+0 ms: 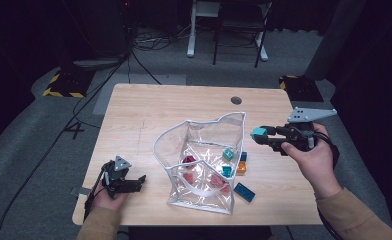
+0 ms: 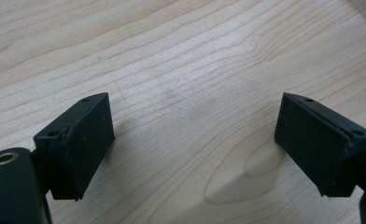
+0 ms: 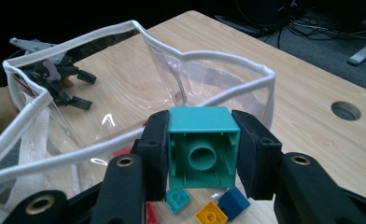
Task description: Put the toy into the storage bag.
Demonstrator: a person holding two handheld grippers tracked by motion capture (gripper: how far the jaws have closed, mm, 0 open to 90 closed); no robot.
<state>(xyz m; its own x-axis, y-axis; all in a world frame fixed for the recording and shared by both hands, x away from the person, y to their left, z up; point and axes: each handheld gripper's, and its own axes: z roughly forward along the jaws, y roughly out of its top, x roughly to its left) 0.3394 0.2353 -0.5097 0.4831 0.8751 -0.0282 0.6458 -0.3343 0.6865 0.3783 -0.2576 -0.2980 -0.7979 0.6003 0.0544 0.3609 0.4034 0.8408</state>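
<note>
Your right gripper (image 1: 258, 134), centre right, clamps a teal block (image 3: 203, 145); next, carry it over the clear bag (image 1: 204, 150). Your left gripper (image 2: 195, 140) gapes wide, holding nothing.

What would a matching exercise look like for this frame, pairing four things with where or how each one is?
Things:
1. large teal plastic building block
2. dark blue flat plastic brick
3. clear plastic pouch with white trim
4. left hand-held gripper

States:
A. jaws apart over bare wood, nothing between them
B. clamped between the jaws of the right hand-held gripper
C. standing open mid-table with red pieces inside
D. lying on the table beside the pouch's near right corner

Pairs: 1-B, 2-D, 3-C, 4-A
</note>
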